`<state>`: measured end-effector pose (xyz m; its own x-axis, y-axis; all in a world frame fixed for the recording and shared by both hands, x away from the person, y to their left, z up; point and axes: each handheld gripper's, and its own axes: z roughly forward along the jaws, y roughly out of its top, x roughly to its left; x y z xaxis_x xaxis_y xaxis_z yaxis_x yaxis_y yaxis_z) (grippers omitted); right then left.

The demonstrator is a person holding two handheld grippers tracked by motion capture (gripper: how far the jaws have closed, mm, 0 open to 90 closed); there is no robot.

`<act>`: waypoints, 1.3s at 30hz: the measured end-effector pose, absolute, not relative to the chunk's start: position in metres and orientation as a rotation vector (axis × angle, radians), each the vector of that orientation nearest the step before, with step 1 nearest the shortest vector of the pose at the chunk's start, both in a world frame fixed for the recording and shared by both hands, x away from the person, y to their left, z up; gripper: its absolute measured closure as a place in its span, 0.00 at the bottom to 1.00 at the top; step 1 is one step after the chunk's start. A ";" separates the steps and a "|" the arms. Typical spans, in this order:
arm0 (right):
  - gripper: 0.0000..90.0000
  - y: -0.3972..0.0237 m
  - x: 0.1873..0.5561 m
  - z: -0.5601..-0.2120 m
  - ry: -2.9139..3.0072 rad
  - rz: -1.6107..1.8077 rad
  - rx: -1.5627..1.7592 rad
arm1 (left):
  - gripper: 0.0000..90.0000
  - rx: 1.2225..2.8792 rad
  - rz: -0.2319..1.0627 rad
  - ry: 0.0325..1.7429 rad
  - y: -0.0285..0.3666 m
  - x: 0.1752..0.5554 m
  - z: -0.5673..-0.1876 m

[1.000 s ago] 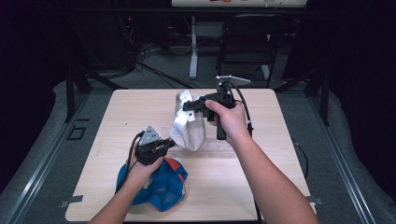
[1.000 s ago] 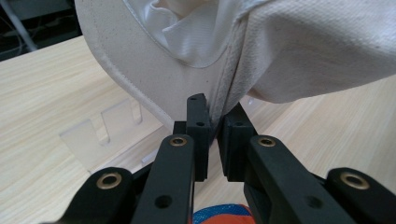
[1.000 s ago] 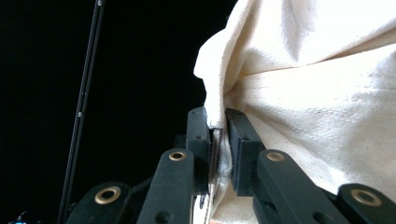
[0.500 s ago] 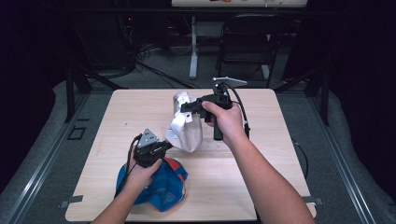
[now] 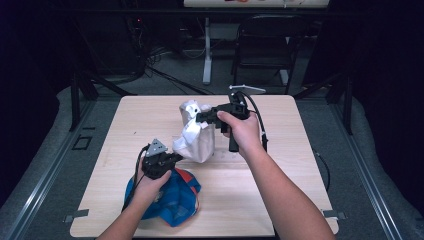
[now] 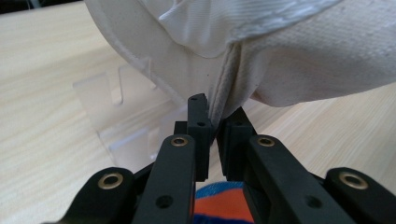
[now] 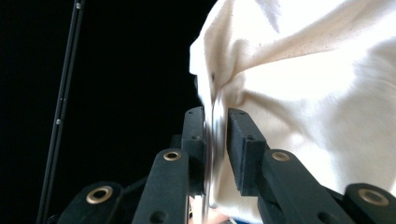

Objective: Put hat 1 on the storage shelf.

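High view: both grippers' jaws pinch a crumpled white cloth point(image 5: 196, 137) lifted between them

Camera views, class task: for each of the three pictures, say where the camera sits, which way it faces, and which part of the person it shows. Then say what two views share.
High view: above the person's side, looking forward and down on the table; both forearms show.
Left gripper view: rides the left gripper, looking along its jaws at the white cloth.
Right gripper view: rides the right gripper, facing the same cloth against darkness.
Shared: both gripper views show the white cloth pinched.
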<state>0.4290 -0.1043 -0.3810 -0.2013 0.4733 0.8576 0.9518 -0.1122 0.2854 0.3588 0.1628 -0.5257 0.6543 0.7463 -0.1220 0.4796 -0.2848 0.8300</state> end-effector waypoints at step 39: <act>0.66 -0.185 0.339 -0.458 -2.185 -1.348 -1.698 | 0.51 1.952 0.479 1.131 0.251 0.310 -0.525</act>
<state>0.3388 -0.1846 -0.4580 -0.3901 0.7543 0.5280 0.8102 0.0088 0.5860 0.3099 0.2513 -0.5254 0.5263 0.8474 -0.0698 0.5394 -0.2692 0.7979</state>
